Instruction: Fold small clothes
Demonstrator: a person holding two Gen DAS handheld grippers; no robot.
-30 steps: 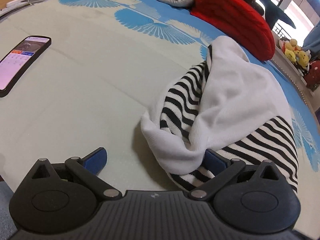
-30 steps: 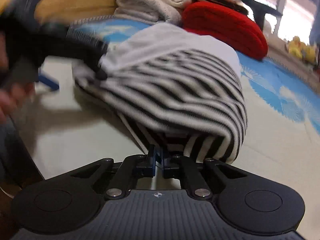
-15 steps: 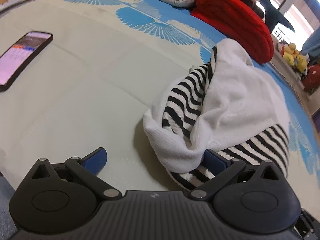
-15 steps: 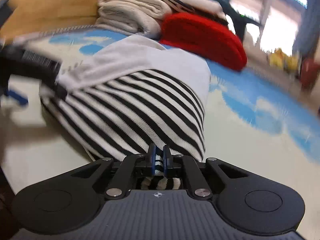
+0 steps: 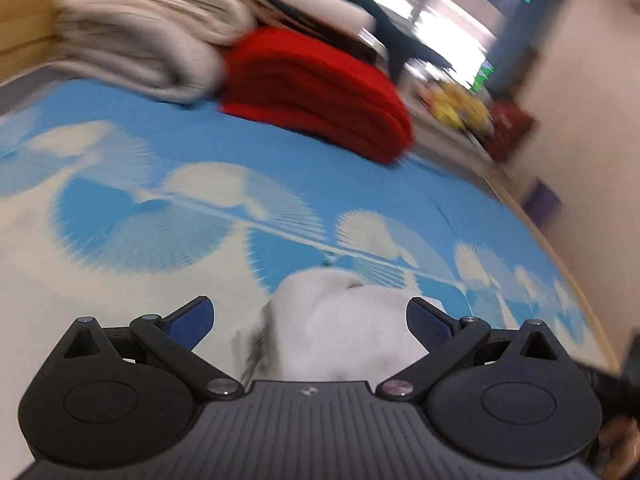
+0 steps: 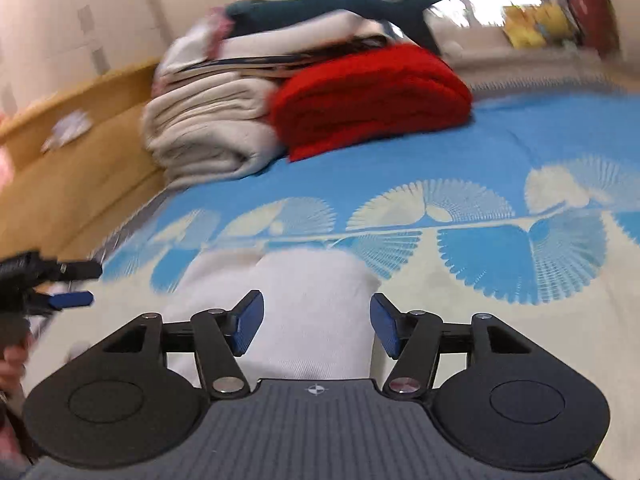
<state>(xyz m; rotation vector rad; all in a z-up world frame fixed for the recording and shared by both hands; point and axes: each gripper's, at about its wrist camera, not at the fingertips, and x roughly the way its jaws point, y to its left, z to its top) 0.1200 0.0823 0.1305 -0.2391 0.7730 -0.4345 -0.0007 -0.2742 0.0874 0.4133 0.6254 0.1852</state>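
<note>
Right gripper (image 6: 316, 326), jaws now spread after clamping the striped hem half a second earlier, and left gripper (image 5: 310, 320), jaws likewise apart, both hover over the small white knit garment (image 6: 288, 300). The garment lies released on the blue-and-cream fan-patterned mat (image 6: 500, 248), short of the red folded blanket (image 6: 372, 100). Its striped side no longer shows, suggesting one fold is finished.

The small garment (image 6: 304, 312) lies in front of me on the bed cover, as a soft white bundle. Only its white knit side shows clearly; a little dark striping (image 5: 256, 344) appears at its left edge.
</note>
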